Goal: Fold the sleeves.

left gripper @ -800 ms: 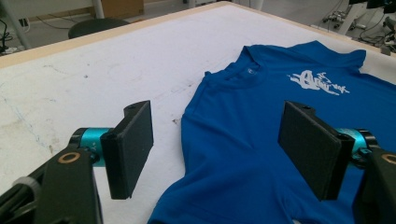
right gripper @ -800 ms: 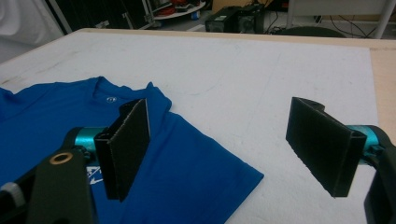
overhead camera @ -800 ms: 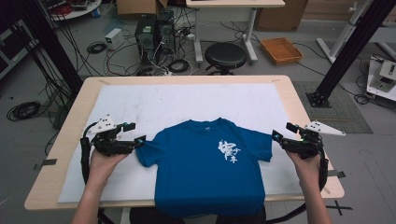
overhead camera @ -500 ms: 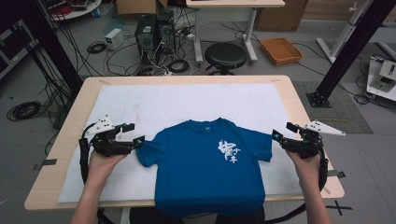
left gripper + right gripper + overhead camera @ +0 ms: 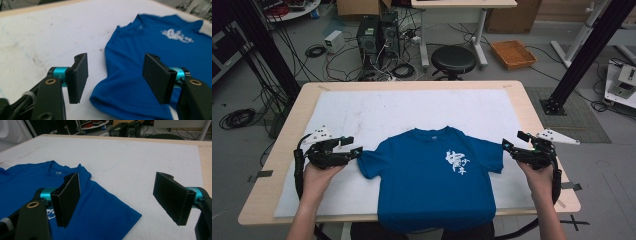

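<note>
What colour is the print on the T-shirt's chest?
White, on the blue T-shirt; the print shows best in the high view.

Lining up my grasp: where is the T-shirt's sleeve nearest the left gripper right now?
In the high view, that sleeve lies flat on the white mat, just beside the open left gripper tips, at the blue T-shirt's left side.

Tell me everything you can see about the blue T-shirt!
The blue T-shirt looks like soft cloth. It lies flat, front up, on the white mat, sleeves spread, with white writing on the chest and a round collar pointing away from the person. Its bottom hem hangs over the table's near edge. Nothing grips it: an open gripper waits at each sleeve.
</note>
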Available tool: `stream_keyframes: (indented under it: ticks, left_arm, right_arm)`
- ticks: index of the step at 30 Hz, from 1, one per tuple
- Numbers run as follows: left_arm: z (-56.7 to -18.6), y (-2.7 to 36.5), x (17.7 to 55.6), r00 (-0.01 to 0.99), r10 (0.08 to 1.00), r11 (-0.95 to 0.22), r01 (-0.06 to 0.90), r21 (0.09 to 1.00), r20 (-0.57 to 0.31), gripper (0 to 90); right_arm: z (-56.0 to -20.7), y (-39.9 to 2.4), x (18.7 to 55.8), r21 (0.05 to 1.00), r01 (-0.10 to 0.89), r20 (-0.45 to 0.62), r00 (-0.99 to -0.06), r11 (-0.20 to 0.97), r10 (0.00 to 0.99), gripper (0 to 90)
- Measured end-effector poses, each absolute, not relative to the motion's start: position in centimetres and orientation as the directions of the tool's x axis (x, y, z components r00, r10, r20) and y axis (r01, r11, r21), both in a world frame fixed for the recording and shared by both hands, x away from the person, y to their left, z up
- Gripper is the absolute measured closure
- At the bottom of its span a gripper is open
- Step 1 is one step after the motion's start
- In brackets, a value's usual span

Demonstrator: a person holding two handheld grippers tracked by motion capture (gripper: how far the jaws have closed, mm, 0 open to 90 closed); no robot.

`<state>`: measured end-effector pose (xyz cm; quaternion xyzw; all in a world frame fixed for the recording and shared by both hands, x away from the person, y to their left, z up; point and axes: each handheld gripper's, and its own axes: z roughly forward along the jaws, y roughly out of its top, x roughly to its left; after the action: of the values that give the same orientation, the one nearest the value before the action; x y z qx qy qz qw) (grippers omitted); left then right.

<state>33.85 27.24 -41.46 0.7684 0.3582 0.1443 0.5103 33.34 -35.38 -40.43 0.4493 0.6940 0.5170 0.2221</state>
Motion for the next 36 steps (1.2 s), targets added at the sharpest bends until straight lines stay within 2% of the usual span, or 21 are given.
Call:
stream_keyframes:
  ticks: [7,12,20,24,25,28,36]
  left_arm:
    - [-42.7,28.3,34.1,0.656,0.732,-0.204,0.467,0.86,-0.183,46.8]
    - [-43.7,28.2,34.7,0.616,0.743,-0.178,0.559,0.81,-0.262,49.6]
    - [-44.4,27.5,35.3,0.577,0.746,-0.139,0.625,0.768,-0.334,62.5]
    - [-44.6,27.3,35.2,0.579,0.734,-0.139,0.64,0.756,-0.355,84.4]
    - [-44.5,27.2,35.1,0.574,0.732,-0.125,0.643,0.756,-0.367,87.5]
    - [-44.3,27.3,35.1,0.54,0.718,-0.054,0.672,0.739,-0.439,88.0]
    - [-42.3,26.3,34.3,0.569,0.662,0.003,0.649,0.76,-0.488,88.2]
  right_arm:
    - [-40.6,-35.2,33.4,0.914,0.4,0.157,-0.495,0.064,0.855,21.6]
    - [-40.6,-35.2,33.5,0.914,0.401,0.157,-0.495,0.064,0.855,21.7]
    - [-40.7,-35.2,33.4,0.913,0.403,0.159,-0.498,0.065,0.853,23.3]
    - [-40.7,-35.3,33.4,0.914,0.401,0.159,-0.497,0.063,0.853,23.4]
    - [-40.7,-35.3,33.4,0.914,0.401,0.161,-0.498,0.062,0.852,23.5]
    - [-40.6,-35.3,33.4,0.915,0.397,0.156,-0.499,0.066,0.852,23.6]
    - [-40.4,-35.3,33.4,0.918,0.392,0.153,-0.496,0.063,0.854,23.7]
